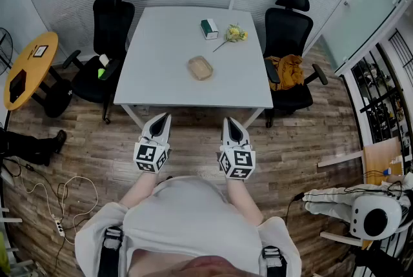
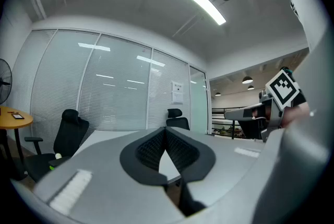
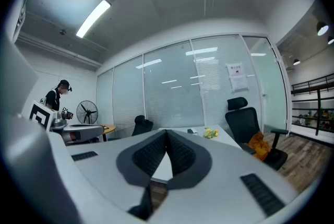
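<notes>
I stand before a white table [image 1: 161, 75], holding both grippers side by side over the wooden floor just short of its near edge. My left gripper [image 1: 165, 117] and right gripper [image 1: 228, 121] point at the table, each shut with nothing between its jaws. In the left gripper view the left gripper's [image 2: 166, 129] dark pads meet at the tip, and the right gripper [image 3: 166, 131] looks the same in its own view. On the table lie a tan pouch-like object [image 1: 201, 68], a green box [image 1: 208, 28] and a yellow flower [image 1: 233, 34].
Black office chairs stand left [image 1: 106, 50] and right [image 1: 287, 37] of the table, the right one with an orange garment [image 1: 287, 70]. A round wooden table [image 1: 26, 69] is at far left. Cables and a power strip [image 1: 58, 225] lie on the floor. Another person [image 3: 56, 100] stands by a fan [image 3: 86, 112].
</notes>
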{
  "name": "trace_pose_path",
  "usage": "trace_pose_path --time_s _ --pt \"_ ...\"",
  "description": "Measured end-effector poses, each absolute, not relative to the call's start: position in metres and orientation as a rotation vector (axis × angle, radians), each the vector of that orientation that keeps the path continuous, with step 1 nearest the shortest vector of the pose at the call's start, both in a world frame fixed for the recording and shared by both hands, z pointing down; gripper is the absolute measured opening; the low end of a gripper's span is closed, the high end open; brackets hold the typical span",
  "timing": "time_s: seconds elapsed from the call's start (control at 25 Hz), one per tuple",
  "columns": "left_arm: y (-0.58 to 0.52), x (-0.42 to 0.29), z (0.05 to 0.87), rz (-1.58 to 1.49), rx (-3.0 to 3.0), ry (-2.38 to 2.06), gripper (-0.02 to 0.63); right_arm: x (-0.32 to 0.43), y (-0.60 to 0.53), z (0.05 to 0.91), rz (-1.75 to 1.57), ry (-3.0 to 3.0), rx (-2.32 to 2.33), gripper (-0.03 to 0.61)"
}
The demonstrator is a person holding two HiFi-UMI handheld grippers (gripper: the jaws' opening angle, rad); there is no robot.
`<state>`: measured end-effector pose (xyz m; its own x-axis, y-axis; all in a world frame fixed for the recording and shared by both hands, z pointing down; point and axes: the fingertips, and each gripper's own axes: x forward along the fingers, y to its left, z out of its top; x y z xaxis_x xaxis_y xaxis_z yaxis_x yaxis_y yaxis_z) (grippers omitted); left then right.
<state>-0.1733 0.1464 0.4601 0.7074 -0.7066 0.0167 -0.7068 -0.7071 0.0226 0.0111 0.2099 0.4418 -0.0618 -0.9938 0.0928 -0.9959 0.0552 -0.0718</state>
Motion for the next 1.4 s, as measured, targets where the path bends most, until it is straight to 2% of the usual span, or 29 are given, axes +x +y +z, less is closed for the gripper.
trace_pose_path --time_s 1.4 --pt "0.144 -0.167 0.458 0.061 2.878 -1.193 0.009 0.014 0.203 0.439 0.171 -2.305 2.149 0.009"
